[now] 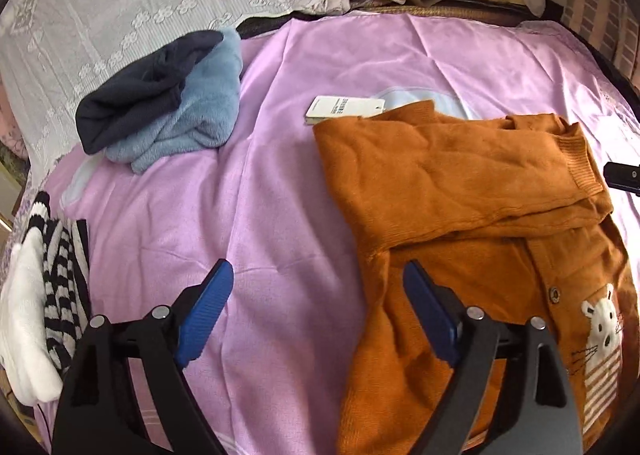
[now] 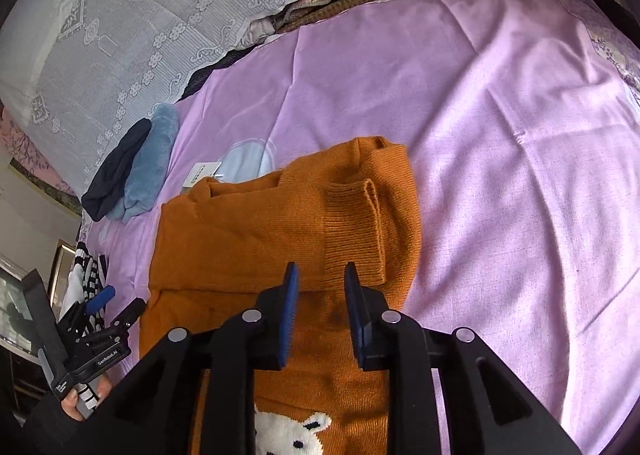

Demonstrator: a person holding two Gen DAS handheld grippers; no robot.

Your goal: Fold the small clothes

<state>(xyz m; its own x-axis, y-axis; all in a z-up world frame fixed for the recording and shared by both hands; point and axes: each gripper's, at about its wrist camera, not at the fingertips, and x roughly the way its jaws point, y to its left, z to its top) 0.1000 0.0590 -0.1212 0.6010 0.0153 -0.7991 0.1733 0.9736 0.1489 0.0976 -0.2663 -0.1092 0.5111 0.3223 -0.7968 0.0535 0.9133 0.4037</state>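
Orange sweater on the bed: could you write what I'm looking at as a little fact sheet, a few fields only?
garment: orange sweater, sleeves folded across its body, white bear on the front
paper tag: beside its far edge
surface: purple sheet
other clothes: blue and navy bundle; striped and white pile
left gripper: open, holding nothing
right gripper: over the sweater, jaws narrowly apart, nothing between them

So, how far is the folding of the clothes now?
Done: the dark and blue pile looks folded. In hand: the orange sweater has its sleeves laid across its chest; the left gripper and right gripper are open, holding nothing. Left: the sweater's final fold and the striped garment.
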